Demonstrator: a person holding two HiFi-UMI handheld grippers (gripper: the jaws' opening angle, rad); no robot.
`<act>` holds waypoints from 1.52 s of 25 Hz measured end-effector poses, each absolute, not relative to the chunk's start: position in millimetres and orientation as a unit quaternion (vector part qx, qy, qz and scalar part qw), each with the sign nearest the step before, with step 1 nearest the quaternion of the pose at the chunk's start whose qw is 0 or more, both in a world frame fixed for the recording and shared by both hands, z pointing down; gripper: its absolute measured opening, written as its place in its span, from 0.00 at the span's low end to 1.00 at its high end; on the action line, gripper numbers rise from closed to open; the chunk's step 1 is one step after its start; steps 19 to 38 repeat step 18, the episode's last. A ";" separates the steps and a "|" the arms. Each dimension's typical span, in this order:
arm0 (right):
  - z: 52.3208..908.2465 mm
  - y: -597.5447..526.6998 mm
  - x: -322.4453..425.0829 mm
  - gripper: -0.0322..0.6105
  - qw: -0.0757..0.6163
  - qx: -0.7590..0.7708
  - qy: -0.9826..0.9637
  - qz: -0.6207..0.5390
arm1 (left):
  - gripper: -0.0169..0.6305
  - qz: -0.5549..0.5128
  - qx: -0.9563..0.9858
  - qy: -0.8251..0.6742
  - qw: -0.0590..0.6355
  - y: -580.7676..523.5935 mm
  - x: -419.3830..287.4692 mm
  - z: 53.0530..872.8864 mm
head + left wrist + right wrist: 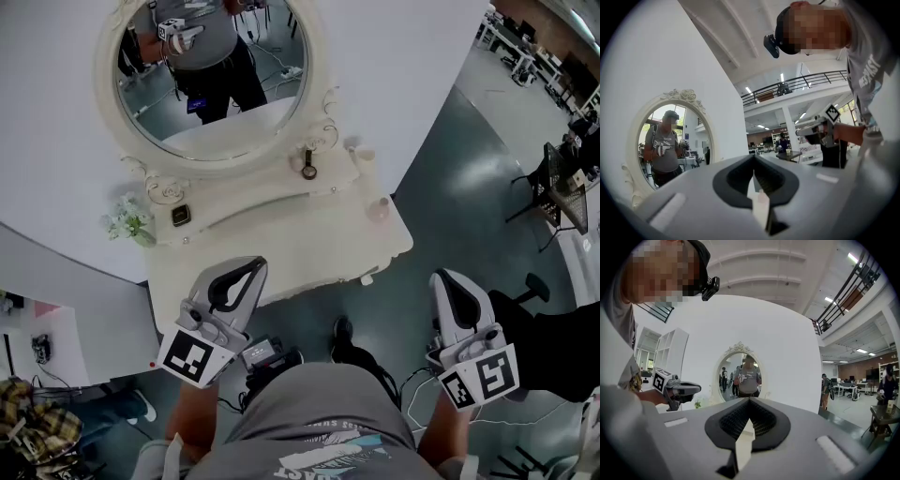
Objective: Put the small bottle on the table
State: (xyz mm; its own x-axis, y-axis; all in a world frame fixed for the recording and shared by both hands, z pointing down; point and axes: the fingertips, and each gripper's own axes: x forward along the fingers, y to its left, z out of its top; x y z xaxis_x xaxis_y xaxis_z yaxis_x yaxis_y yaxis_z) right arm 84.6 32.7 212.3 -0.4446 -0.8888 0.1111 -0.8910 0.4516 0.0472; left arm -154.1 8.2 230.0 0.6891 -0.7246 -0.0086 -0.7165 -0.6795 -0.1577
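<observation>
A small pale pink bottle point(379, 208) stands on the right end of the white dressing table point(281, 253). Another small pale item point(361, 155) sits on the raised shelf under the oval mirror point(211, 70). My left gripper point(246, 272) hovers over the table's front edge, shut and holding nothing. My right gripper point(448, 281) hangs over the floor to the right of the table, also shut and holding nothing. In the left gripper view the jaws point(753, 161) meet along a seam. In the right gripper view the jaws point(749, 404) are likewise pressed together and point toward the mirror point(740, 376).
On the shelf stand a small round dark-rimmed object point(308, 169), a dark square item point(180, 215) and a sprig of white flowers point(129, 220). A white wall curves behind the table. Grey floor lies to the right, with black chairs point(553, 187) far off.
</observation>
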 end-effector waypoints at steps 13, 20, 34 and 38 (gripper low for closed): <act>222.1 36.6 92.8 0.05 0.065 0.537 -0.841 0.022 | 0.03 -0.034 -0.921 0.382 0.065 8.8 -149.2 236.7; 225.6 28.5 96.2 0.05 0.068 0.538 -0.840 0.025 | 0.03 -0.043 -0.922 0.381 0.054 4.2 -146.0 239.4; 225.6 28.5 96.2 0.05 0.068 0.538 -0.840 0.025 | 0.03 -0.043 -0.922 0.381 0.054 4.2 -146.0 239.4; 225.6 28.5 96.2 0.05 0.068 0.538 -0.840 0.025 | 0.03 -0.043 -0.922 0.381 0.054 4.2 -146.0 239.4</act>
